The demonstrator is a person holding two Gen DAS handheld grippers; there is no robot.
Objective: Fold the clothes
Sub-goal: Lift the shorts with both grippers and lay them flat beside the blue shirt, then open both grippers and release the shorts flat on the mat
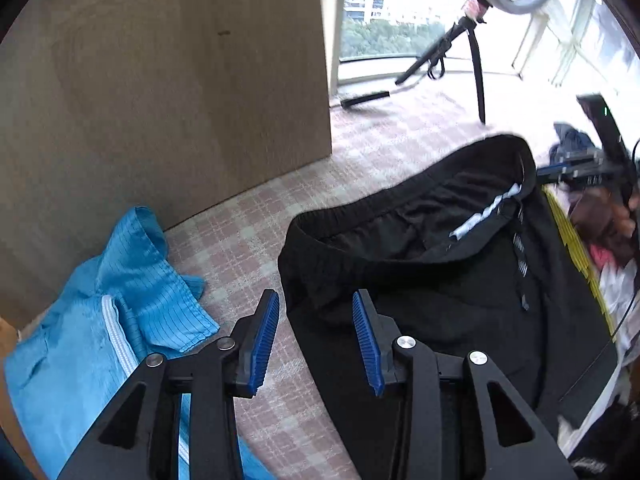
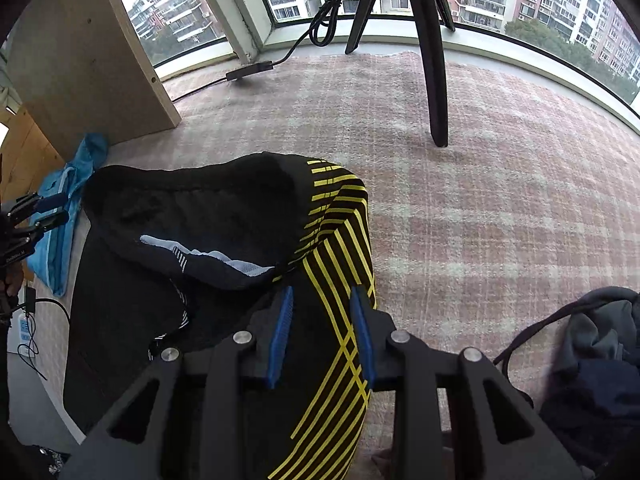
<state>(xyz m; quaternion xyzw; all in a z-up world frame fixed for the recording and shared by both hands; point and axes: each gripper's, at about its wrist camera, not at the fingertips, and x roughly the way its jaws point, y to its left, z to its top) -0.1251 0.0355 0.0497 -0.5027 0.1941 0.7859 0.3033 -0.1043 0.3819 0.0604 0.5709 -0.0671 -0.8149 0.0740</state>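
Observation:
Black shorts (image 1: 440,280) with yellow side stripes lie on the pink plaid cloth, waistband open toward the window. My left gripper (image 1: 316,300) is open and empty, hovering over the shorts' left edge. In the right wrist view the shorts (image 2: 180,312) show their yellow-striped side (image 2: 340,264). My right gripper (image 2: 320,296) is open, its blue pads either side of the striped panel, just above it. The right gripper also shows at the far right of the left view (image 1: 580,168).
A blue garment (image 1: 100,320) lies at the left by a wooden cabinet panel (image 1: 160,100). A dark grey garment (image 2: 592,360) lies at the right. Black tripod legs (image 2: 434,80) and a cable (image 2: 256,68) stand near the window. Plaid cloth (image 2: 500,200) extends right.

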